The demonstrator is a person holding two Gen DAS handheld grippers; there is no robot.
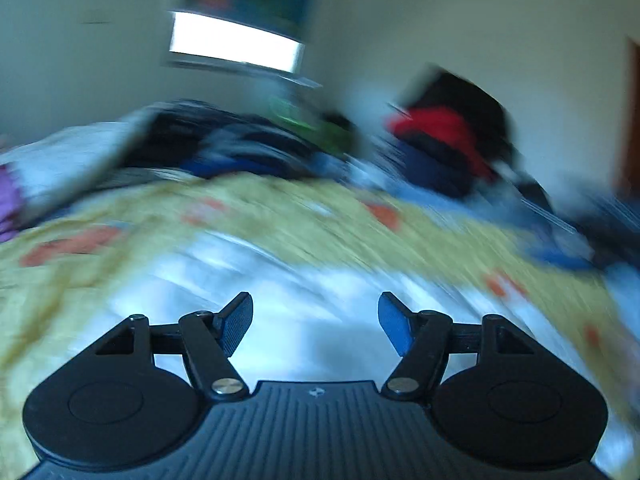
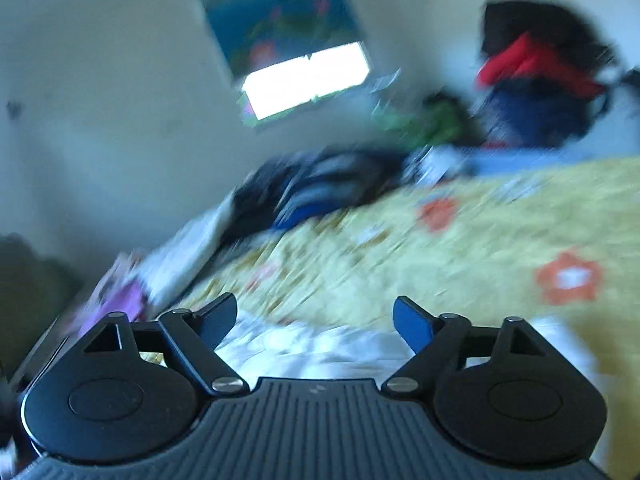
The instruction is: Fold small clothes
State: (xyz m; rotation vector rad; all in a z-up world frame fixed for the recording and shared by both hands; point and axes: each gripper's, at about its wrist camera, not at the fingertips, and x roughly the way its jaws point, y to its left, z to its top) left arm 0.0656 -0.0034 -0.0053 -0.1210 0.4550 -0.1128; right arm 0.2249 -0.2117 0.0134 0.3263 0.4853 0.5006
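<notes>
- Below the left gripper (image 1: 316,326), a pale white garment (image 1: 280,280) lies spread on the bed (image 1: 100,280); motion blur hides its edges and any fold lines, so its exact shape cannot be told.
- Under the right gripper (image 2: 316,326) the same sort of white cloth (image 2: 312,344) shows, rumpled, just past the fingertips and touching neither of them.
- Both grippers stand spread, with nothing between the fingers; neither pinches cloth at this moment.
- My reading: the white piece has been let go, so one fold or a lay-flat step may be finished, but the blur keeps me from saying whether it is neatly folded.
- Around the garment runs a yellow-green bedspread (image 2: 500,220) with orange flower patches (image 2: 568,276).
- Farther back, along the head of the bed, a dark heap of unfolded clothes (image 1: 224,148) in black and blue lies near the wall, with something green (image 1: 304,120) behind it.
- To the right of that heap stands a taller stack (image 1: 444,136) of black, red and navy; whether it is folded clothing or a bag I cannot tell.
- A bright window (image 1: 236,40) with a coloured blind sits above on the pale wall.
- Judging by that heap, much of the task looks left: more pieces to fetch, flatten and fold.
</notes>
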